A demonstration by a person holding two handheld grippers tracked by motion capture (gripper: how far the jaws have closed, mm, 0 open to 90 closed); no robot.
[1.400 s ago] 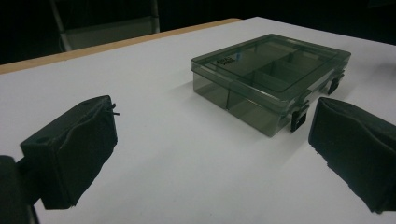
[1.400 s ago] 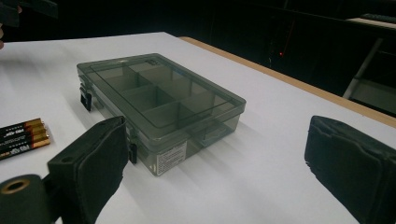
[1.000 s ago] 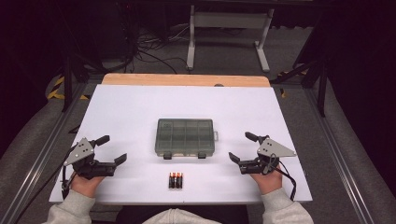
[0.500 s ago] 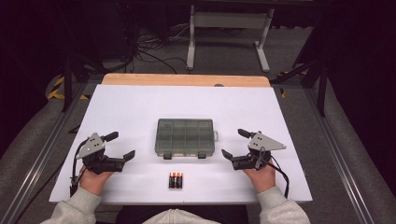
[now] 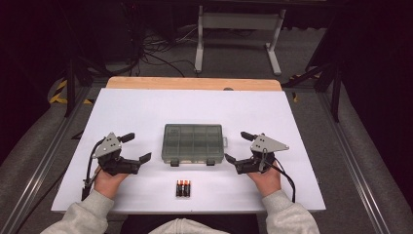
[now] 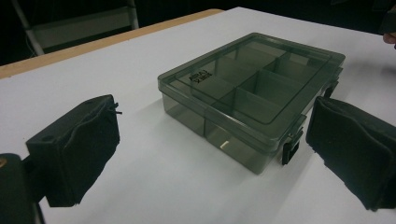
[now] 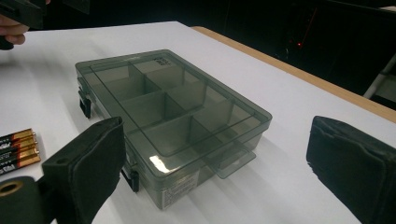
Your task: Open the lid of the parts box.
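Observation:
A smoky grey compartment box lies shut in the middle of the white table. Its clear lid shows several empty compartments, with two black latches on its near side. My left gripper stands open just left of the box, jaws pointing at its left end. On the other side my right gripper is open, jaws aimed at the box's right end. Neither touches the box. A few batteries lie side by side near the front edge, below the box.
The white table top has a bare wooden strip along its far edge. Dark floor, cables and a metal stand lie beyond. Metal rails run along both sides of the table.
Both grippers have moved inward toward the box from the table's sides, left going right and right going left. The box and batteries have not moved.

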